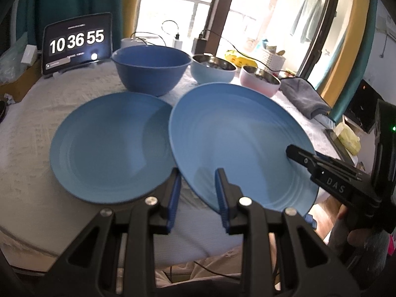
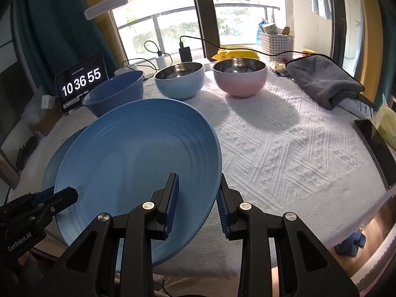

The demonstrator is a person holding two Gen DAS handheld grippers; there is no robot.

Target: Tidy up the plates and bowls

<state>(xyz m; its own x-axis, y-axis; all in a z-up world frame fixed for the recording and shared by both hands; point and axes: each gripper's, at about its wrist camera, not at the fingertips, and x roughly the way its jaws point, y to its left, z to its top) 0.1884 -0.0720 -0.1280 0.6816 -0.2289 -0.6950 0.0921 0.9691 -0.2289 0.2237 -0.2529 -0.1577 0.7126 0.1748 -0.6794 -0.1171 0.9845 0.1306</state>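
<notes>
The lifted blue plate (image 2: 133, 163) hangs tilted above the surface (image 2: 284, 148), overlapping the second plate (image 1: 109, 146) beside it — both tongs straddle its near rim, left tongs (image 1: 198, 198) and right tongs (image 2: 196, 205) spread, pads not visibly pressing. Three bowls (image 2: 180, 81) stand beyond it.

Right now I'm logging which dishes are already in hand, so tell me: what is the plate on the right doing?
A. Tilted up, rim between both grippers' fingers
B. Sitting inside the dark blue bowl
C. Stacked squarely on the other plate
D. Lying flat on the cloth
A: the tilted plate stands clear of the tablecloth, its rim straddled by the right gripper and the left gripper, beside the flat plate.
</notes>
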